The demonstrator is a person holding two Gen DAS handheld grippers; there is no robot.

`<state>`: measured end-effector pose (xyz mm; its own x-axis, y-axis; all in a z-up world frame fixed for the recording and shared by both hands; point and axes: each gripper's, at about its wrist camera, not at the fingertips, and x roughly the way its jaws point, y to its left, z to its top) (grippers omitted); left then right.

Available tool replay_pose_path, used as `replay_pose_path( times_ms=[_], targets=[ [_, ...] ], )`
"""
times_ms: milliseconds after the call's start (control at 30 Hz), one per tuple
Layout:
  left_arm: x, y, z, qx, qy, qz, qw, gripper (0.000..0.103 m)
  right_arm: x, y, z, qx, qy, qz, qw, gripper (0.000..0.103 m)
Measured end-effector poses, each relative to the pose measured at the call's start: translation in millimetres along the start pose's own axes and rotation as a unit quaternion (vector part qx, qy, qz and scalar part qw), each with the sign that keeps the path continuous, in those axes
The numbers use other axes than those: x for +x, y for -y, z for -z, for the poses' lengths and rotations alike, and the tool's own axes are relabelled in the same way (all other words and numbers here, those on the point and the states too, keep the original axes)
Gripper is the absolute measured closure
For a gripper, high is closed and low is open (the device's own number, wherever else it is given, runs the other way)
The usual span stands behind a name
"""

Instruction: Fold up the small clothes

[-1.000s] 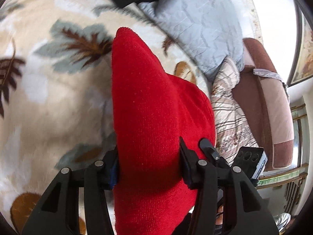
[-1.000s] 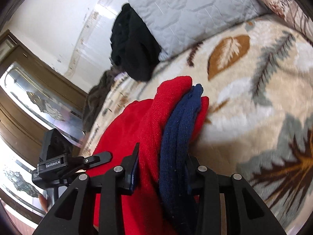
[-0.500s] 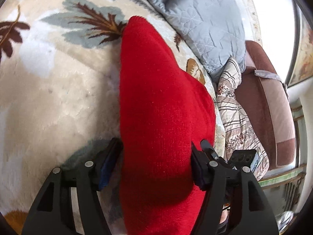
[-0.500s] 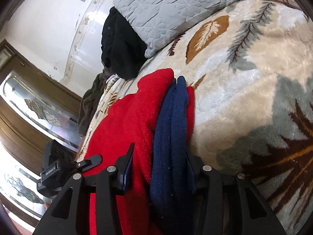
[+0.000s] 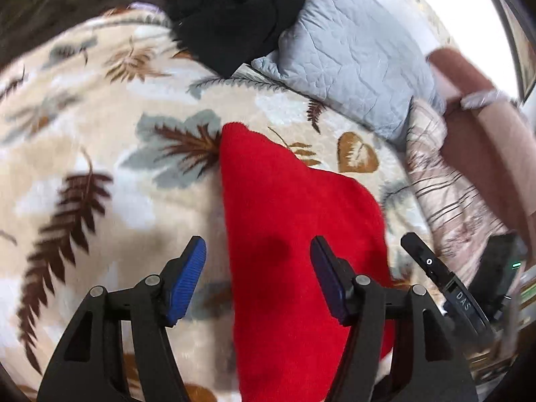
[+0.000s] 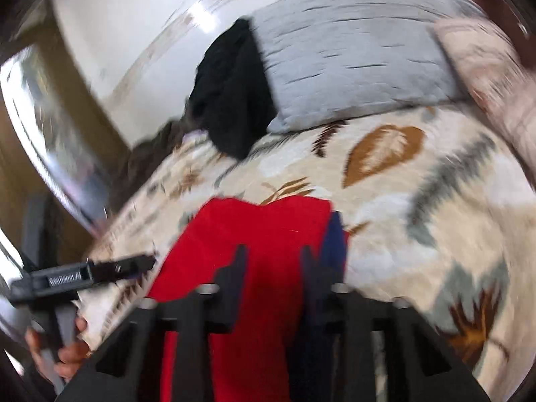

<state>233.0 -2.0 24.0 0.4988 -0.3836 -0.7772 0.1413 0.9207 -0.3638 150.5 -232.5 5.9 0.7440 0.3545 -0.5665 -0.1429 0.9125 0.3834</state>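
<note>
With left gripper (image 5: 258, 278) jaws spread clear of red garment (image 5: 294, 234) lying on blanket (image 5: 100, 154), I judged: lift straight off, avoid snagging. Right gripper (image 6: 273, 274) at garment's 3 o'clock edge, navy trim (image 6: 335, 238) beside; blur, grip unreadable.

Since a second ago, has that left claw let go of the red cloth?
Yes. The left gripper opened and pulled back; the red garment now lies flat on the leaf-print blanket.

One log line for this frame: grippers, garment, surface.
left gripper: open, pads apart above cloth | right gripper: open, blurred | red knit garment: flat, navy edge showing | leaf-print blanket | phase: released
</note>
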Motion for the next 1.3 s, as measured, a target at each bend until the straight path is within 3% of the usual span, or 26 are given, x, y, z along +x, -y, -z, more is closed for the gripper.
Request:
replay_pose_path(
  times_ms=[133, 200, 367, 433, 533, 733, 867, 1100, 1267, 1300],
  targets=[
    [25, 4, -6, 0.016, -0.012, -0.029, 0.9994, 0.039, 28, 1, -1, -0.019, -0.021, 0.031, 0.999, 0.09],
    [41, 2, -4, 0.016, -0.025, -0.044, 0.9986, 0.036, 41, 14, 3, -0.01, -0.041, 0.063, 0.997, 0.098],
    [58, -9, 4, -0.009, -0.036, -0.03, 0.9989, 0.024, 47, 25, 7, 0.007, -0.052, 0.055, 0.997, 0.098],
    [57, -12, 3, -0.015, -0.039, -0.026, 0.9988, 0.023, 43, 22, 6, 0.004, -0.052, 0.056, 0.997, 0.098],
    [41, -15, 3, -0.021, -0.034, -0.02, 0.999, 0.025, 23, 15, 5, 0.01, -0.039, 0.039, 0.998, 0.088],
    [-7, 1, 34, 0.062, 0.0, -0.044, 0.9971, 0.025, -18, -4, 41, -0.011, -0.036, -0.012, 0.999, 0.088],
    [-5, 4, 63, 0.085, 0.004, -0.062, 0.9944, 0.022, -14, 3, 66, -0.002, -0.051, 0.013, 0.999, 0.083],
    [-13, 5, 70, 0.086, 0.0, -0.076, 0.9934, 0.02, -40, -15, 75, -0.006, -0.042, 0.027, 0.999, 0.077],
    [-25, 6, 99, 0.101, 0.002, -0.084, 0.9913, 0.021, -58, -20, 101, -0.01, -0.046, 0.048, 0.998, 0.075],
    [-25, 6, 104, 0.1, 0.002, -0.085, 0.9913, 0.021, -58, -17, 104, -0.007, -0.049, 0.062, 0.997, 0.067]
  ],
)
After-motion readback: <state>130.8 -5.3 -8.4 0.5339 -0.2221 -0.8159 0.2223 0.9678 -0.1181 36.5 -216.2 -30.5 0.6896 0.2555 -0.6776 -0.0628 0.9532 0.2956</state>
